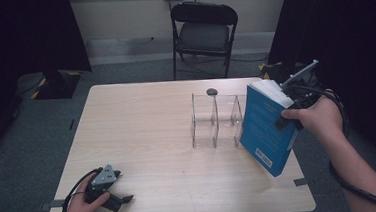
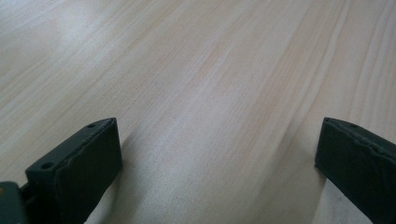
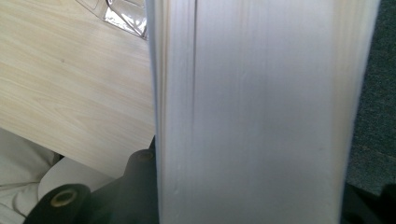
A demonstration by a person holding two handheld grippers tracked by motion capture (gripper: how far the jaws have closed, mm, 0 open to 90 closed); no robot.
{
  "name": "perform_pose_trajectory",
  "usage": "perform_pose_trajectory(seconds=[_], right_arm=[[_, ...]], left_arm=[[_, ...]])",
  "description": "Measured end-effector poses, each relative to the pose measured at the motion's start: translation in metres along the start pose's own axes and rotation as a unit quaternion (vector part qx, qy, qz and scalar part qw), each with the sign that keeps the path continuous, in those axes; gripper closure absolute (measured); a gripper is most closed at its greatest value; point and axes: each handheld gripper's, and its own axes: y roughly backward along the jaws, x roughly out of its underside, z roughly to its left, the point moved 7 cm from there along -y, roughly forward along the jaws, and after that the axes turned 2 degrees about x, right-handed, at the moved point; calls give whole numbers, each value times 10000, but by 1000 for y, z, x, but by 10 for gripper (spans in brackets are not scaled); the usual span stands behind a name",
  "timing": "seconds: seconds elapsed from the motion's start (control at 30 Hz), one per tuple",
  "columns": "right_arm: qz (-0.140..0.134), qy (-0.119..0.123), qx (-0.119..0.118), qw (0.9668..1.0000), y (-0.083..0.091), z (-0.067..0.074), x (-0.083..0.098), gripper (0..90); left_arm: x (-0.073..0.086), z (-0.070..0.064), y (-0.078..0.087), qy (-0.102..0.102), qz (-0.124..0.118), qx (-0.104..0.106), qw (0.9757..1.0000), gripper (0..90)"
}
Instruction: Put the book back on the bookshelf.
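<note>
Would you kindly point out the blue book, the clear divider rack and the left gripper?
blue book (image 1: 265,125), high view, on its front cover.
clear divider rack (image 1: 203,121), high view, on its left compartment wall.
left gripper (image 1: 123,200), high view, between its jaw tips.

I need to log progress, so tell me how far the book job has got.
Done: the blue book is picked up, clamped in the right hand-held gripper and tilted over the table's right edge. In hand: carrying it beside the clear rack. Left: setting it in a slot; all look empty. The left hand-held gripper rests open on the table.
</note>
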Motion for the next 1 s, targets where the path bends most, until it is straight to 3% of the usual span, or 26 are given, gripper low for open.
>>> perform_pose_trajectory(seconds=[0.2, 0.6, 1.0], right_arm=[[22, -53, 128, 9999, -1, 1, -8, 616], [-126, -272, 137, 9995, -3, -2, -21, 616], [-152, -325, 243, 9991, -8, 0, -32, 616]], left_arm=[[0, 0, 0, -21, 4, -15, 10000, 0], [0, 0, 0, 13, 31, 3, 10000, 0], [-1, 0, -1, -8, 37, 2, 10000, 0]])
